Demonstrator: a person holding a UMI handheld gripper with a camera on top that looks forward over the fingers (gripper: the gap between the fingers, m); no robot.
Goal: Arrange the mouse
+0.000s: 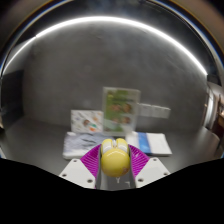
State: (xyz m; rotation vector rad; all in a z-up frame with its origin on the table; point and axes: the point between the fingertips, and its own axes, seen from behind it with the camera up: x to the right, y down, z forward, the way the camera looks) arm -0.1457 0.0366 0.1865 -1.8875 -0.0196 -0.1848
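Note:
A yellow mouse with pale buttons sits between my gripper's two magenta pads, which press on both of its sides. The mouse is held above the grey table, with its button end pointing away from me. The underside of the mouse is hidden.
Just beyond the fingers lie flat printed packets: a pale one on the left and a blue-white one on the right. A green-and-white box stands upright behind them, with another package beside it. A grey wall rises at the back.

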